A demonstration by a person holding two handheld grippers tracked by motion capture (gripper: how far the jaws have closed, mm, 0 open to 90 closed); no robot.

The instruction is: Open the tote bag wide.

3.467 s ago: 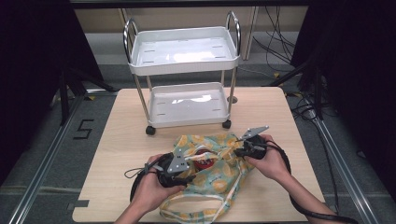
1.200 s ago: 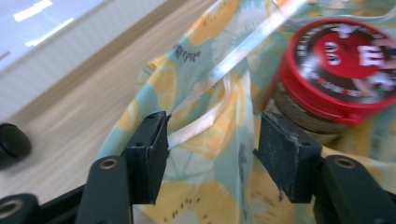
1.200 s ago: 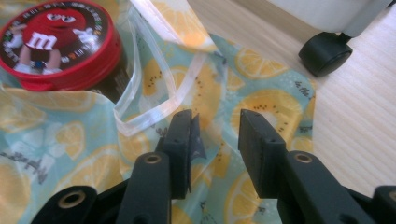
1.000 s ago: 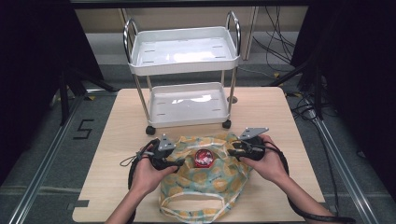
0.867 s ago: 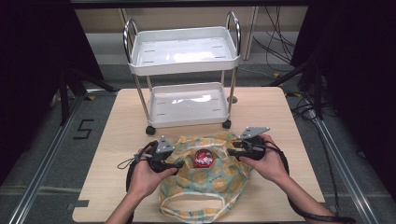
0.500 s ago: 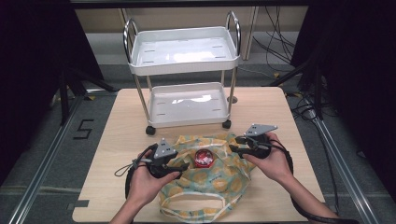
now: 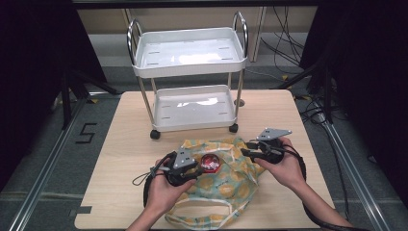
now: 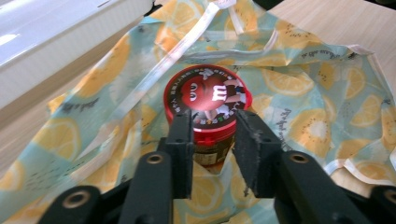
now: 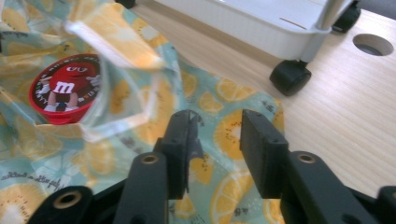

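A person seated at a wooden table [image 7: 120, 144] holds one claw in each hand. A fabric bag [image 7: 226, 183] printed with lemon and kiwi slices lies crumpled on the near half of the table, just in front of a white two-tier wheeled cart [image 7: 190, 77].

Left claw [image 7: 195, 169]: its jaws stand on either side of a small dark jar with a red printed lid [image 8: 206, 100], touching the jar just below the lid rim and pinching it. The jar stands upright in the folds of the bag, with fabric around its base. In the high view the lid [image 7: 210, 162] shows as a red disc near the bag's middle, directly beside the left claw.

Right claw [image 9: 215, 133]: its jaws are spread, with an open gap between them, and hover over the right-hand part of the bag [image 9: 219, 121]. A scrap of fabric edge rests against the inner face of one jaw; nothing sits clamped across the gap. In the high view this claw [image 7: 244, 148] lies at the bag's right edge, well apart from the jar. One black caster [image 9: 289, 77] of the cart stands on the table beyond it.
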